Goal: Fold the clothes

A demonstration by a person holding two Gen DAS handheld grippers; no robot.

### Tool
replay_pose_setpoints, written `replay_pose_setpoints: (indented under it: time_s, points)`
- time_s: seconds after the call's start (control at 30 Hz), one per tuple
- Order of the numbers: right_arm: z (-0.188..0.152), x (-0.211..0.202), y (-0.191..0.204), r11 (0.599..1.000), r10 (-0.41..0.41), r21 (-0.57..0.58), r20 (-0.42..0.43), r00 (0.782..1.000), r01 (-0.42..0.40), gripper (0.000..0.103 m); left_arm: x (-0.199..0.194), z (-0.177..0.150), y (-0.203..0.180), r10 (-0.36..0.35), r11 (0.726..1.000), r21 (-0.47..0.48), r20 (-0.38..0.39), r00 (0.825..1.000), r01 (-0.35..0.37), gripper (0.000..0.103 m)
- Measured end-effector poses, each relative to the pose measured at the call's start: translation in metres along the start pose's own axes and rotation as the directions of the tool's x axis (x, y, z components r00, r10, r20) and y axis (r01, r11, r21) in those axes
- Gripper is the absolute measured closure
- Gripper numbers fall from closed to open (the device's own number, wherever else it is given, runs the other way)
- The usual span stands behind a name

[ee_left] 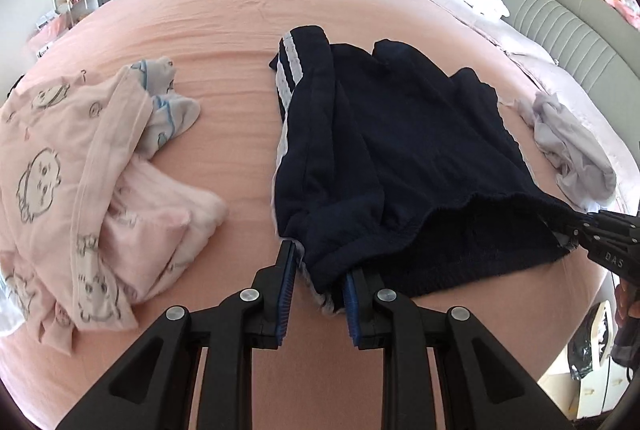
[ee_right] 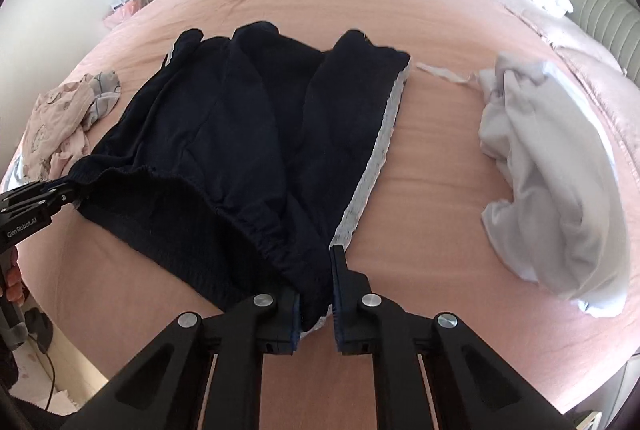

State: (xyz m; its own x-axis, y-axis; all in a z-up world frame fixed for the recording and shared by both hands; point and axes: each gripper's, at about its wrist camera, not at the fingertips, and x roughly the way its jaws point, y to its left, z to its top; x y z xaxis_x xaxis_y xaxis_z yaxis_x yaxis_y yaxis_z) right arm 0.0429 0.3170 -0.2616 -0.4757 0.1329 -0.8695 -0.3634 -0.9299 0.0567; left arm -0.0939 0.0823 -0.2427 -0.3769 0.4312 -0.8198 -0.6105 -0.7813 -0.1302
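Pink bedsheet (ee_left: 248, 117) underneath, and dark navy shorts (ee_left: 384, 133) ran long-axis straight away from both grippers.

The left gripper (ee_left: 318, 262) pinched one bunched waistband corner, the right gripper (ee_right: 316, 290) pinched the other, elastic edge sagging between them, hems at the far end. Soft, creased knit with white side stripes; a pink printed garment (ee_left: 60, 157) lay off the left, a crumpled white one (ee_right: 548, 169) off the right.
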Motion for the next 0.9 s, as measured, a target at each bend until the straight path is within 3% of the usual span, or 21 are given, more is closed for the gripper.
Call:
replay_pose_setpoints:
  time_s: [0.2, 0.27, 0.5, 0.7, 0.9]
  points:
    - [-0.012, -0.009, -0.001, 1.0, -0.025, -0.011, 0.021, 0.999, 0.025, 0.097, -0.006, -0.011, -0.001, 0.013, 1.0, 0.023, 0.004, 1.0, -0.013, 0.087]
    - [-0.013, -0.011, -0.002, 1.0, -0.021, 0.001, 0.018, 1.0, 0.021, 0.097, -0.007, -0.012, -0.002, -0.003, 1.0, 0.017, 0.004, 1.0, 0.003, 0.095]
    - [-0.015, -0.017, 0.002, 1.0, -0.019, 0.009, 0.027, 0.999, 0.018, 0.097, -0.023, -0.012, -0.015, 0.028, 0.993, 0.117, 0.068, 0.997, -0.036, 0.096]
    - [-0.016, -0.013, -0.007, 0.998, 0.0, 0.06, 0.009, 1.0, -0.001, 0.097, -0.027, -0.009, -0.004, -0.028, 0.998, 0.057, 0.064, 0.998, 0.024, 0.096]
    - [-0.015, -0.013, -0.01, 0.998, 0.006, 0.07, 0.011, 1.0, -0.007, 0.097, -0.03, -0.008, -0.004, -0.025, 0.997, 0.072, 0.054, 0.998, 0.021, 0.096]
